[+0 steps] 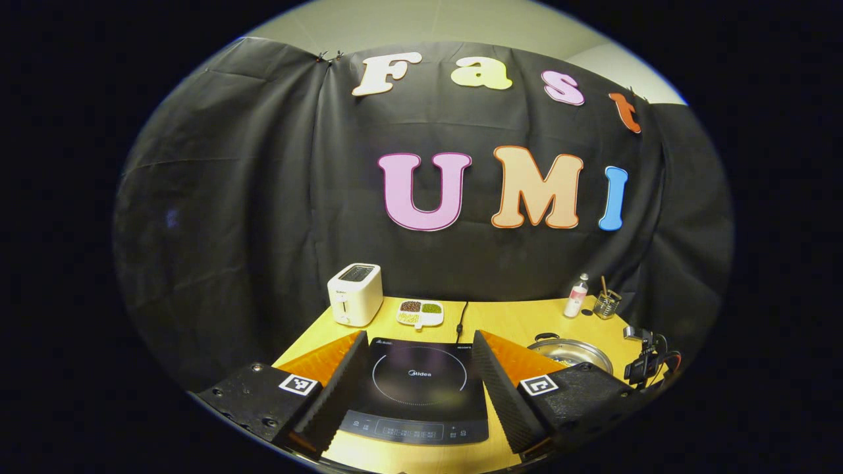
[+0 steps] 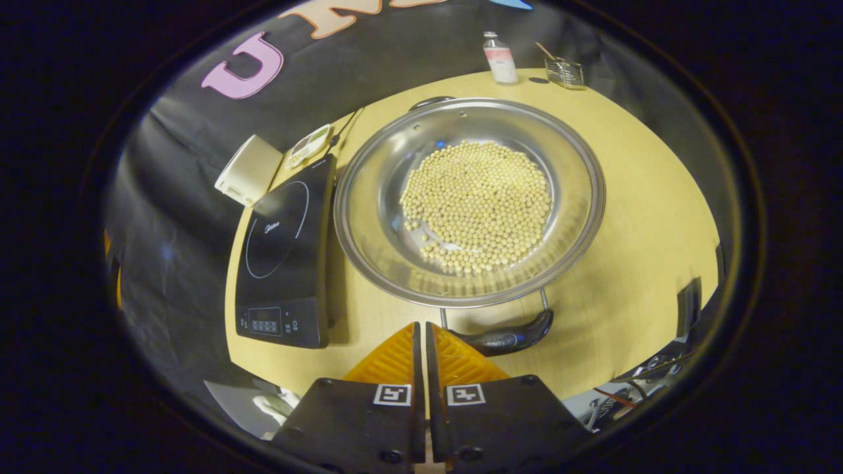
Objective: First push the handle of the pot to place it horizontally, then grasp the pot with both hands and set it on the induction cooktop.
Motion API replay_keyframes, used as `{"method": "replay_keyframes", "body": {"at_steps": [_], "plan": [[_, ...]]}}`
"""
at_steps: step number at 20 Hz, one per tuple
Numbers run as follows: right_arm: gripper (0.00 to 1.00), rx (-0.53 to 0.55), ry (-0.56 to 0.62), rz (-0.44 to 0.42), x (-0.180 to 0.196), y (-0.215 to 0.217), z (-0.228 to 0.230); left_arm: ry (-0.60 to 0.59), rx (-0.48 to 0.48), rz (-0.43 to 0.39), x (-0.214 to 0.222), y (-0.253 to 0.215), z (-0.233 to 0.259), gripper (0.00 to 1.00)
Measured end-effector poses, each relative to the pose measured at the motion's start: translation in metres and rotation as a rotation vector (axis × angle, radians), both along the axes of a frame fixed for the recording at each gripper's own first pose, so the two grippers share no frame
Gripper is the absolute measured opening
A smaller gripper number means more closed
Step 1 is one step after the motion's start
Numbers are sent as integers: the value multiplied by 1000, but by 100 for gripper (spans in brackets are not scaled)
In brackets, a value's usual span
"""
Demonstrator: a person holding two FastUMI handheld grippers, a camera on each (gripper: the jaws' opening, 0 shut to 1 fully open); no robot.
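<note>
left gripper (image 1: 417,368) spread wide | induction cooktop (image 1: 415,388) between fingers | pot (image 1: 571,352) right, apparently untouched

In the left gripper view, the round steel pot (image 1: 571,352) near the table's right edge is partly hidden behind a gripper finger (image 1: 504,388), and its contents are too small to tell. In the right gripper view, the black induction cooktop's (image 2: 283,257) panel markings are illegible, and the black curved handle (image 2: 510,336) is partly covered by fingertips (image 2: 454,355).
</note>
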State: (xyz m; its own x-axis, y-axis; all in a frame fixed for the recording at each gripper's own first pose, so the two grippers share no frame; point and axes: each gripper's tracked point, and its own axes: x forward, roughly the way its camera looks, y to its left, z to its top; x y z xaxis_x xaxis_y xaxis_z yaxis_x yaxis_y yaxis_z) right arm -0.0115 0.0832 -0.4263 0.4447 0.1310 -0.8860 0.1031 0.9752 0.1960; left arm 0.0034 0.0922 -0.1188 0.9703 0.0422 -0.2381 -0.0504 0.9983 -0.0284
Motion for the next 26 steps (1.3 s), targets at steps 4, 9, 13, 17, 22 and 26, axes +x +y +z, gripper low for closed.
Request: {"method": "replay_keyframes", "body": {"at_steps": [4, 9, 13, 17, 22, 26], "plan": [[6, -47, 4, -28, 3, -22, -2, 1, -17, -33, 3, -8, -2, 96], [6, -118, -9, -70, 9, -61, 2, 9, -14, -67, 9, -16, -5, 93], [6, -150, -17, -110, 16, -90, 3, 21, -17, -88, 15, -27, -10, 96], [6, -167, -24, -122, 25, -116, 5, 28, -29, -98, 21, -45, -12, 96], [6, -150, -19, -119, 44, -145, 8, 40, -23, -65, 27, -68, -10, 93], [6, -131, -2, -100, 60, -161, 7, 50, -32, -19, 34, -84, -7, 93]]}}
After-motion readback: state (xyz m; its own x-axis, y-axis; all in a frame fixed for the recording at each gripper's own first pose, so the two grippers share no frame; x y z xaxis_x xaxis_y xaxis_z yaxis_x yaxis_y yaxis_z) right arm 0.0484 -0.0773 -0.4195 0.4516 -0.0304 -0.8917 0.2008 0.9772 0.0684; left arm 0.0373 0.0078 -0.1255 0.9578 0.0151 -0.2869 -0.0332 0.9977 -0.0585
